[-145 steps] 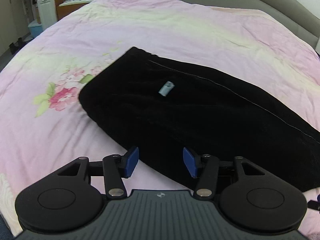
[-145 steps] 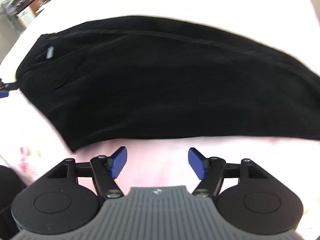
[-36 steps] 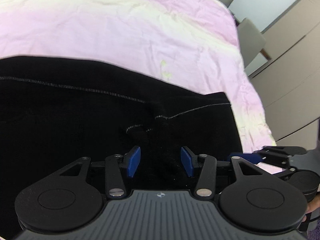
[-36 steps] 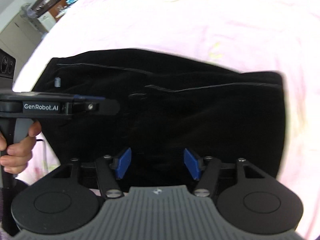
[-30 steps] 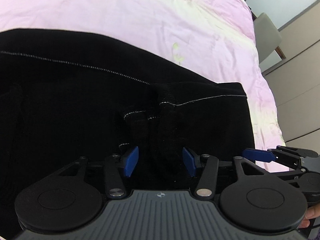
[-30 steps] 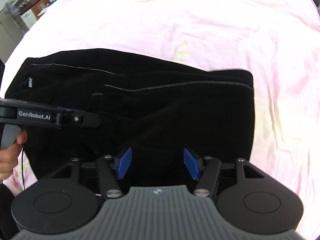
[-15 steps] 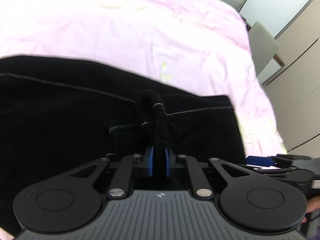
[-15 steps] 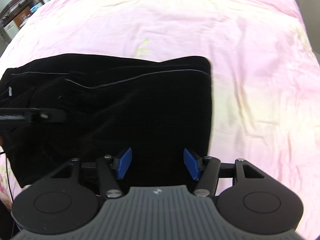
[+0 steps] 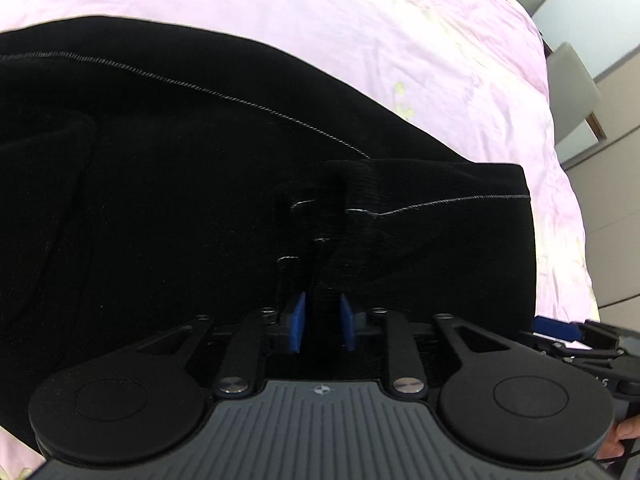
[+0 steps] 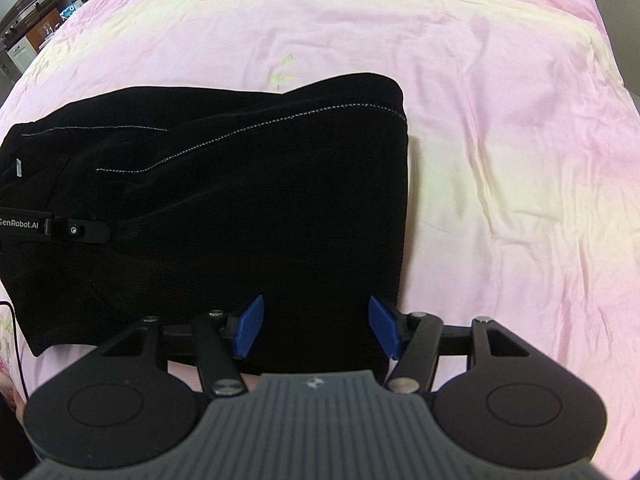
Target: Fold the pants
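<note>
The black pants (image 10: 240, 200) lie on a pink bed cover, and they also fill the left wrist view (image 9: 160, 180). My left gripper (image 9: 322, 322) is shut on a bunched fold of the pants near the leg end. It shows from the side in the right wrist view (image 10: 80, 231). My right gripper (image 10: 314, 330) is open, its blue pads over the near edge of the pants by the leg-end corner. Part of the right gripper shows at the right edge of the left wrist view (image 9: 576, 340).
The pink bed cover (image 10: 500, 160) stretches far and right of the pants. Grey chairs (image 9: 572, 76) and cabinets stand past the bed's far right edge. Kitchen furniture (image 10: 32, 36) is at the far left.
My left gripper stays shut on the pants fold, which now looks lower and flatter. My right gripper has shifted right toward the leg-end corner and stays open.
</note>
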